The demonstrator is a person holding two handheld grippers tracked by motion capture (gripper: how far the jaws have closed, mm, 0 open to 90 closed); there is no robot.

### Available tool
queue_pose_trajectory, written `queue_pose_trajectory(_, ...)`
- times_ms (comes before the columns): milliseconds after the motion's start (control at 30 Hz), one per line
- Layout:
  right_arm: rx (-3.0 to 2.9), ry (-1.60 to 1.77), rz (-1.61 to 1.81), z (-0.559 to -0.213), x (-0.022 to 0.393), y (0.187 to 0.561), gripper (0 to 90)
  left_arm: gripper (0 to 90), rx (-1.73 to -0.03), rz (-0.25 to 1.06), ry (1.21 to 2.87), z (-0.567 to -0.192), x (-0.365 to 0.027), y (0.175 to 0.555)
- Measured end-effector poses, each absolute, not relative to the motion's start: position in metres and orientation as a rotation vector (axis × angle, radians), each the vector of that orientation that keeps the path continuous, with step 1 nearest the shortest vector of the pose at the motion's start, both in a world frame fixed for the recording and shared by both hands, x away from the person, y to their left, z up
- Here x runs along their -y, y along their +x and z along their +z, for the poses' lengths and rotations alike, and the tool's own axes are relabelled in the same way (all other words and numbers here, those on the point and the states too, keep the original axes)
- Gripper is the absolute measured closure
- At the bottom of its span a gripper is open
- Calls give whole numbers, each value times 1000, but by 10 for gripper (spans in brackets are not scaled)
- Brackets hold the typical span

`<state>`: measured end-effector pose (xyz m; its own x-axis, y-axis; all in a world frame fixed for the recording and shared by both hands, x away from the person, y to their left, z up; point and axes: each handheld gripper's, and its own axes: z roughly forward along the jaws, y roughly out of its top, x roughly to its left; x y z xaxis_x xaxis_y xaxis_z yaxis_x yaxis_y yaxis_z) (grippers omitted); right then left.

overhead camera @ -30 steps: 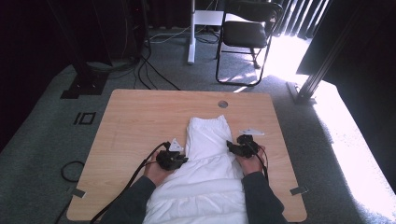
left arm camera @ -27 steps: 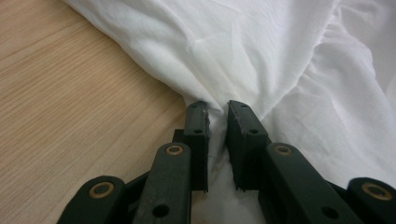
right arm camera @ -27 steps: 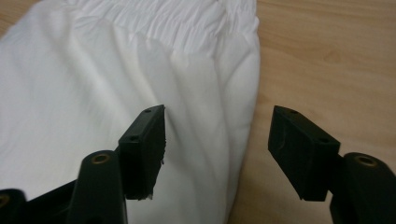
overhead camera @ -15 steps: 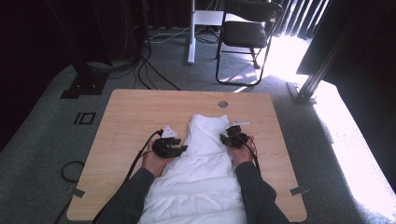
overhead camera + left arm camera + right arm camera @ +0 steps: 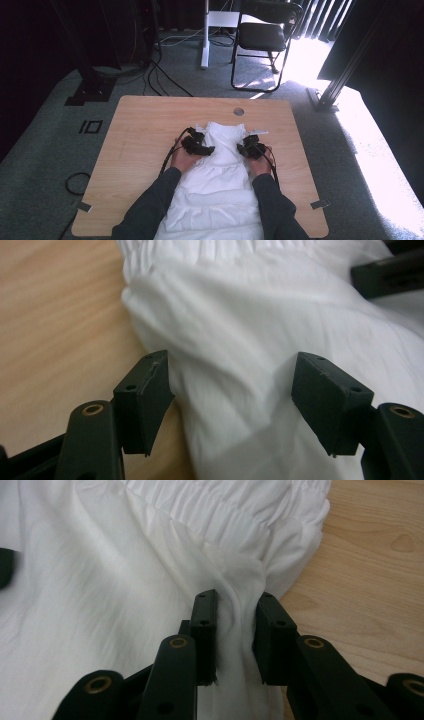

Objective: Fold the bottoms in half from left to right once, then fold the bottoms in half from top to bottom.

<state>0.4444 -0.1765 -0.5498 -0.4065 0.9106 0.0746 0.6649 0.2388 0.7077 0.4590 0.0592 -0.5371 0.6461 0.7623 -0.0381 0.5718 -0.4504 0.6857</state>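
Note:
A white garment (image 5: 220, 180) lies lengthwise on the wooden table (image 5: 145, 125), its gathered end far from me. My left gripper (image 5: 209, 149) rests at the garment's left edge. In the left gripper view its jaws (image 5: 232, 365) stand wide apart over the cloth (image 5: 240, 310); they have just been opening, and the pads do not press it. My right gripper (image 5: 243, 148) is at the garment's right edge. Its jaws (image 5: 235, 602) have just been closing and pinch a raised fold of the white cloth (image 5: 100, 580) below the gathered band.
A round cable hole (image 5: 238, 111) sits in the table's far edge. Bare wood lies on both sides of the garment. A black chair (image 5: 262, 35), a white post (image 5: 205, 35) and floor cables (image 5: 160, 75) stand beyond the table.
Both hands slid away from me along the garment's sides, the left one farther and inward. The left jaws opened and let the cloth go. The right jaws closed on a fold.

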Motion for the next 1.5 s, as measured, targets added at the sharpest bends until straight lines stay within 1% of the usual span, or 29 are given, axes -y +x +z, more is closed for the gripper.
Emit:
queue_pose_trajectory(33, -2163, 1452, 965, -550, 177, 444, 731, 333, -1053, 346, 2192, -538, -52, 463)
queue_pose_trajectory(67, -2162, 1451, 969, -550, 177, 444, 731, 348, -1063, 336, 2186, -539, -50, 464)
queue_pose_trajectory(133, -2163, 1451, 970, -550, 177, 444, 732, 350, -1077, 316, 2192, -542, -50, 466)
queue_pose_trajectory(300, -2162, 1447, 974, -550, 177, 444, 730, 353, -1068, 318, 2183, -543, -53, 466)
queue_pose_trajectory(433, -2166, 1450, 969, -550, 177, 444, 721, 322, -1052, 299, 2178, -544, -54, 466)
queue_pose_trajectory(467, -2169, 1454, 971, -550, 177, 445, 711, 291, -1045, 296, 2176, -545, -55, 466)
queue_pose_trajectory(533, -2173, 1458, 965, -549, 177, 446, 620, 290, -1033, 299, 2187, -545, -56, 466)
queue_pose_trajectory(567, -2174, 1463, 965, -549, 177, 446, 589, 285, -1023, 301, 2190, -545, -57, 466)
queue_pose_trajectory(600, -2174, 1463, 965, -549, 177, 446, 589, 285, -1023, 301, 2190, -545, -57, 466)
queue_pose_trajectory(633, -2176, 1469, 962, -548, 178, 447, 553, 285, -1018, 306, 2194, -545, -58, 467)
queue_pose_trajectory(667, -2167, 1477, 953, -548, 179, 448, 495, 277, -1019, 303, 2192, -545, -59, 467)
queue_pose_trajectory(767, -2137, 1493, 959, -548, 182, 449, 427, 252, -1023, 314, 2188, -546, -61, 468)
queue_pose_trajectory(833, -2129, 1503, 956, -548, 183, 449, 411, 252, -1027, 326, 2195, -546, -61, 469)
queue_pose_trajectory(967, -2101, 1539, 938, -551, 185, 452, 315, 252, -1037, 355, 2201, -546, -59, 469)
queue_pose_trajectory(1033, -2091, 1549, 932, -551, 185, 455, 295, 252, -1062, 366, 2179, -547, -62, 470)
queue_pose_trajectory(1200, -2116, 1510, 948, -550, 181, 456, 301, 250, -1096, 405, 2135, -547, -68, 468)
queue_pose_trajectory(1367, -2139, 1471, 888, -551, 176, 458, 294, 240, -1107, 418, 2158, -549, -66, 467)
queue_pose_trajectory(1500, -2157, 1458, 880, -552, 174, 456, 225, 208, -1077, 422, 2199, -548, -64, 465)
